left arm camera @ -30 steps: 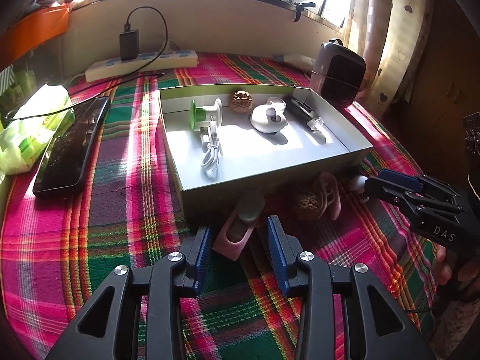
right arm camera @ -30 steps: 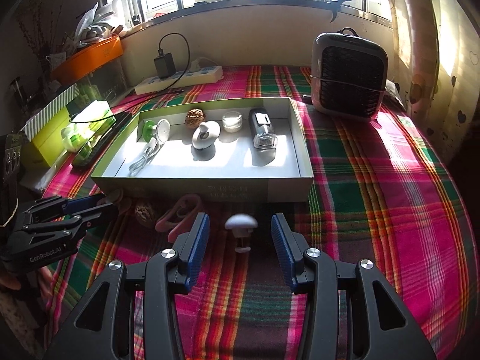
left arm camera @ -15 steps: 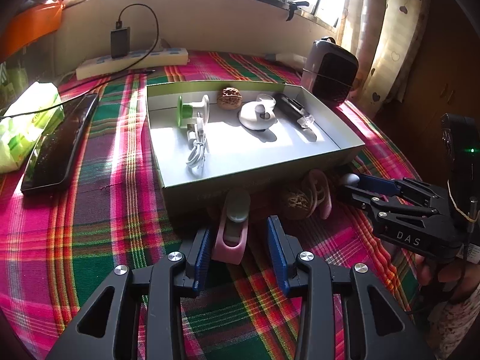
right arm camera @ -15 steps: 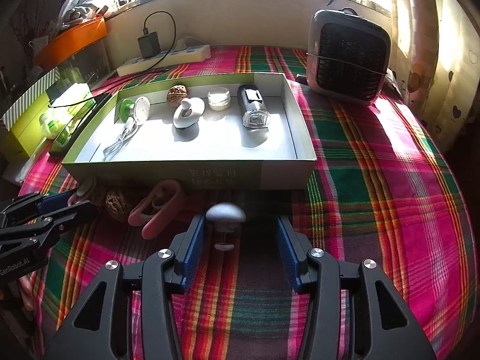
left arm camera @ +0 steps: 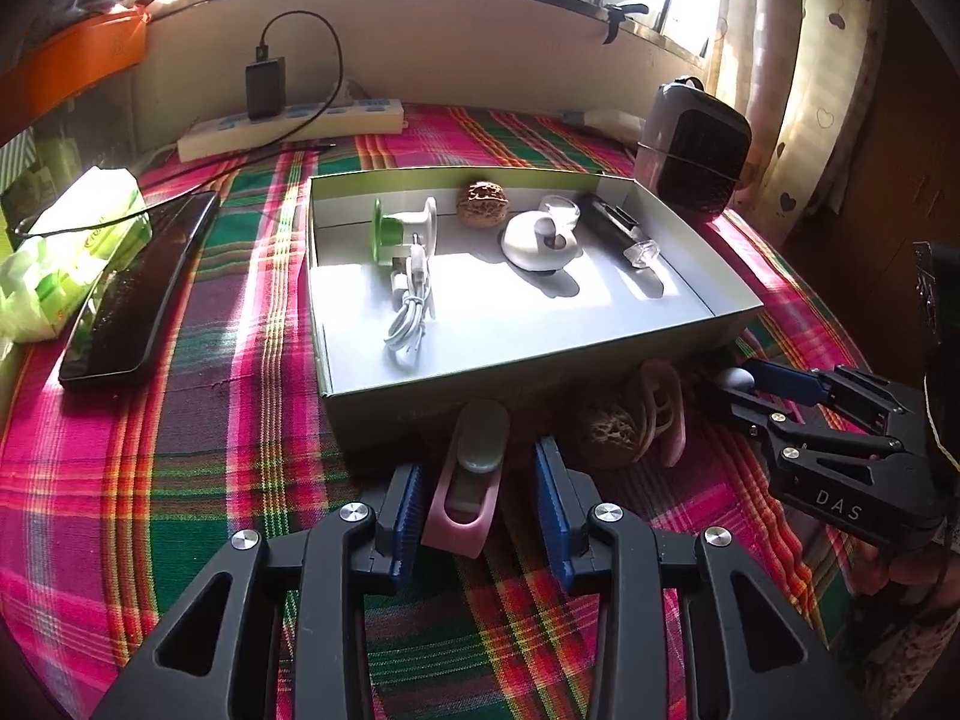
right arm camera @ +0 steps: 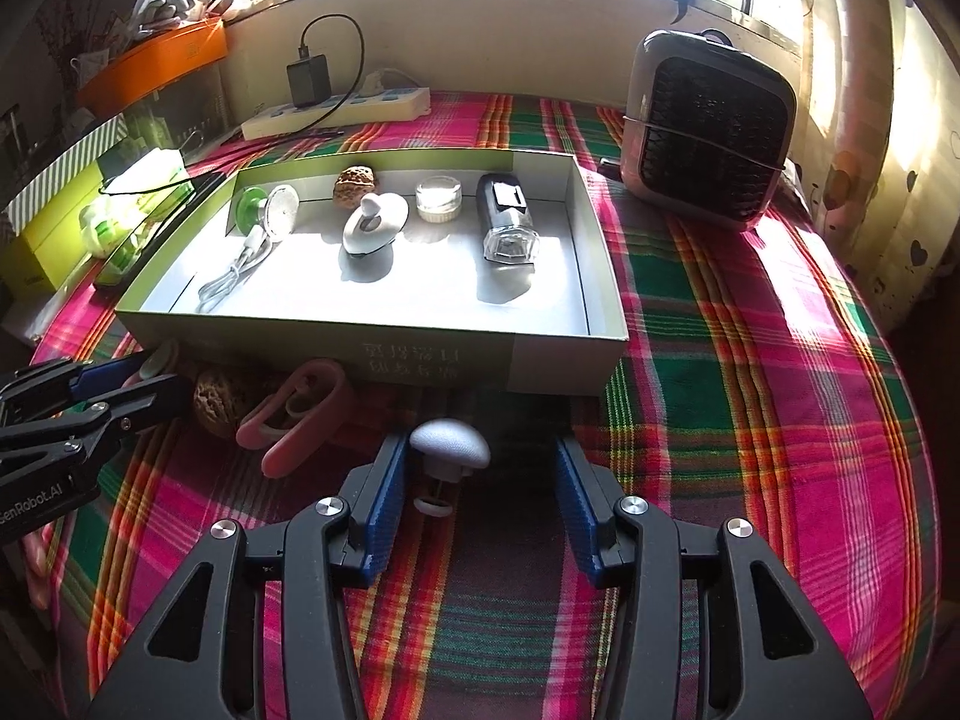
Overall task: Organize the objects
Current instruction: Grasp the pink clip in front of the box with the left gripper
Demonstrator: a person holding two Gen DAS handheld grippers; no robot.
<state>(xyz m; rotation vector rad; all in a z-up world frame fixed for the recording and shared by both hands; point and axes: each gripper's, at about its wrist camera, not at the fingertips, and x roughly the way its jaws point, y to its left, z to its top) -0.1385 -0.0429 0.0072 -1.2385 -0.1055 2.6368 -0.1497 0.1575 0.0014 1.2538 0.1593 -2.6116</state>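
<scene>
A shallow green-grey box (left arm camera: pixel 729 315) (right arm camera: pixel 558 354) holds a green-and-white reel with cable, a walnut, a white knob, a small jar and a dark bottle. In front of it on the plaid cloth lie a pink clip with a grey pad (left arm camera: pixel 471 477), a walnut (left arm camera: pixel 606 432) (right arm camera: pixel 216 399), a pink looped clip (right arm camera: pixel 300 414) and a white mushroom-shaped knob (right arm camera: pixel 449 450). My left gripper (left arm camera: pixel 477 504) is open, its fingers either side of the pink clip. My right gripper (right arm camera: pixel 474 498) is open around the white knob, its left finger close against it.
A small dark fan heater (right arm camera: pixel 708 126) stands at the back right. A power strip with a plugged charger (right arm camera: pixel 336 105) lies along the back wall. A black phone (left arm camera: pixel 138 294) and a tissue pack (left arm camera: pixel 66 252) lie left of the box.
Both grippers have moved forward. The pink clip now lies between the left fingers and the white knob between the right fingers. The right jaws have opened wider.
</scene>
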